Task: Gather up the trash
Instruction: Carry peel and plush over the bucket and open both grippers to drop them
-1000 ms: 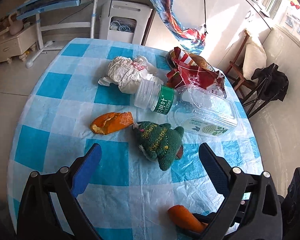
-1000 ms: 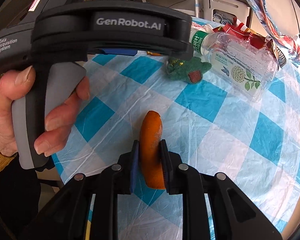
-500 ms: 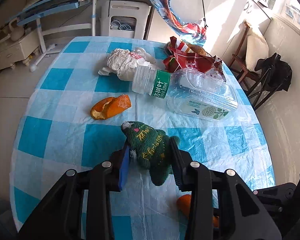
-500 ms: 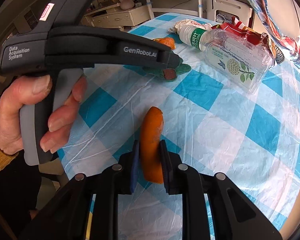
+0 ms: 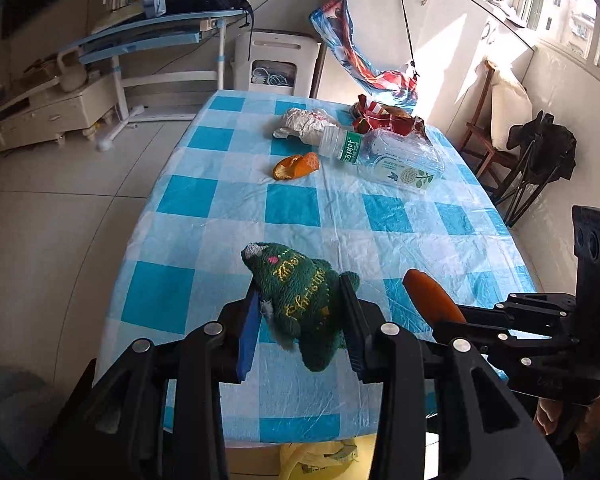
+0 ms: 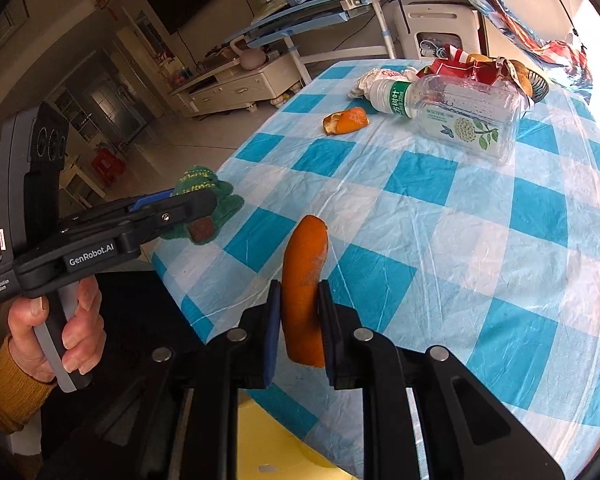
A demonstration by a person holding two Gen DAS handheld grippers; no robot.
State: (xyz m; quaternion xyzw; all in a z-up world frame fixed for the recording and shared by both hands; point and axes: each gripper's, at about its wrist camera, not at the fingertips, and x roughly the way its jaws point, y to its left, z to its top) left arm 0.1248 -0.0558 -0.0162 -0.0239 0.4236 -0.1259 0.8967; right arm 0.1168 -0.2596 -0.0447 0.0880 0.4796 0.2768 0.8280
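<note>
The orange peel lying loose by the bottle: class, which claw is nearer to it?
Left, narrowly. Both claws hang near the table's front edge, far from the orange peel; the left claw holds the green toy.

Blue-and-white checked surface (image 5: pixel 204 200); dark green knitted toy (image 5: pixel 300 304), yellow lettering; orange peel (image 6: pixel 304 280); black claw (image 6: pixel 298 320).
</note>
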